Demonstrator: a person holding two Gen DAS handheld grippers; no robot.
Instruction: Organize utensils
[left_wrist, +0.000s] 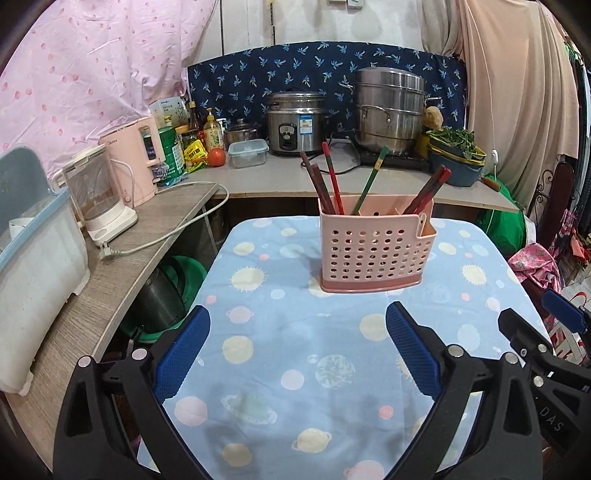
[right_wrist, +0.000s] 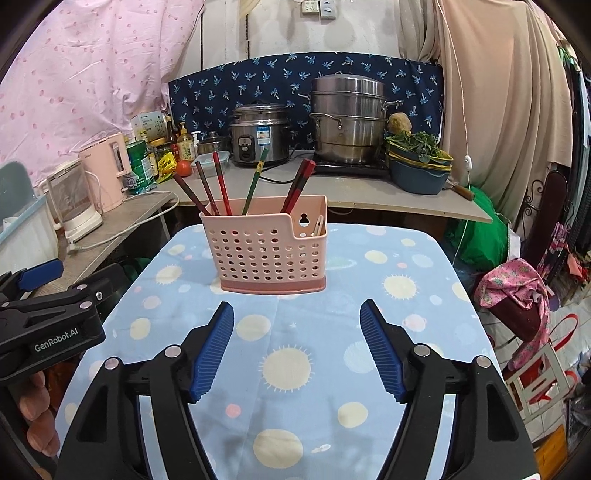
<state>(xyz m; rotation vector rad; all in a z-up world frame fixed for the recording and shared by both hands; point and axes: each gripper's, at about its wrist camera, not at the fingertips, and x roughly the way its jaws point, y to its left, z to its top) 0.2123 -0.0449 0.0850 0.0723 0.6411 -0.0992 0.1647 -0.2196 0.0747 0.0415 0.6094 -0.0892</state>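
Note:
A pink perforated utensil holder (left_wrist: 373, 251) stands upright at the far end of the small table with the blue planet-print cloth (left_wrist: 288, 369); it also shows in the right wrist view (right_wrist: 267, 251). Several red, brown and green chopsticks (left_wrist: 332, 181) (right_wrist: 221, 184) stand in its main compartment. A pale utensil (right_wrist: 317, 226) sits in its small side compartment. My left gripper (left_wrist: 297, 339) is open and empty, above the cloth short of the holder. My right gripper (right_wrist: 297, 332) is open and empty, beside it to the right.
A wooden side counter (left_wrist: 147, 236) on the left carries a glass kettle (left_wrist: 96, 199), a pink appliance (left_wrist: 136, 162) and a loose power cord. The back counter (left_wrist: 280, 177) holds a rice cooker (left_wrist: 295, 122), a steel steamer pot (left_wrist: 391, 110), bottles and a basin of greens (left_wrist: 456, 155). Bags lie on the right.

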